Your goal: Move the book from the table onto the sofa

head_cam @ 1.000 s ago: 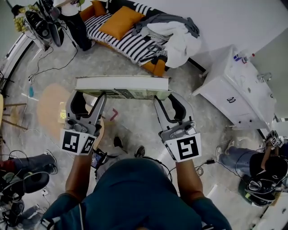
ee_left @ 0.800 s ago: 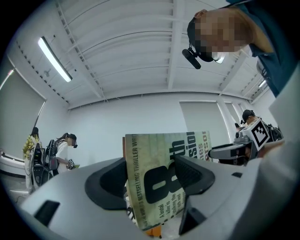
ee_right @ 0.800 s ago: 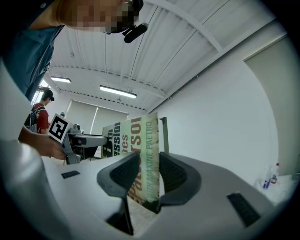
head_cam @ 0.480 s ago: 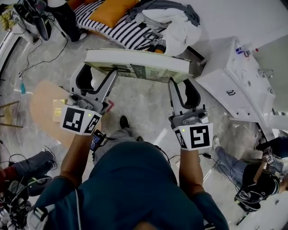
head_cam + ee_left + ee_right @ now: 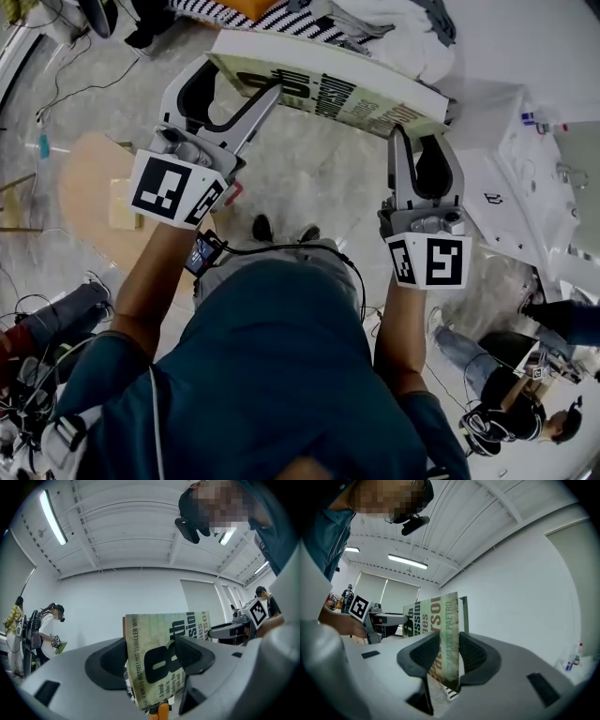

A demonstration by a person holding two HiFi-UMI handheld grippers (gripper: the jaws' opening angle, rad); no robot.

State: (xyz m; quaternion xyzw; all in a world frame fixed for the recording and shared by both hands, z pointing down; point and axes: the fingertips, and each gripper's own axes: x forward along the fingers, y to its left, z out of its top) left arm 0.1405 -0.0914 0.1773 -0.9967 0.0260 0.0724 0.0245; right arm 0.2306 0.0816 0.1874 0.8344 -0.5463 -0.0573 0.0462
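A thick book (image 5: 328, 84) with a pale green printed cover hangs in the air between my two grippers, tilted down to the right. My left gripper (image 5: 236, 82) is shut on its left end and my right gripper (image 5: 419, 142) is shut on its right end. In the left gripper view the book (image 5: 157, 639) stands edge-on between the dark pads (image 5: 190, 656) of the left gripper (image 5: 154, 667). The right gripper view shows the book (image 5: 438, 616) pinched by the right gripper (image 5: 444, 656). The striped sofa (image 5: 281, 17) lies just beyond the book at the top edge.
White and grey laundry (image 5: 398, 23) is heaped on the sofa's right part. A white cabinet (image 5: 534, 178) stands at the right, a round wooden table (image 5: 89, 202) at the left. Cables and gear litter the floor at left; a person (image 5: 525, 422) sits at lower right.
Both grippers have carried the book forward, toward the sofa. The sofa has slid to the top edge of the head view, and the book now tilts down to the right.
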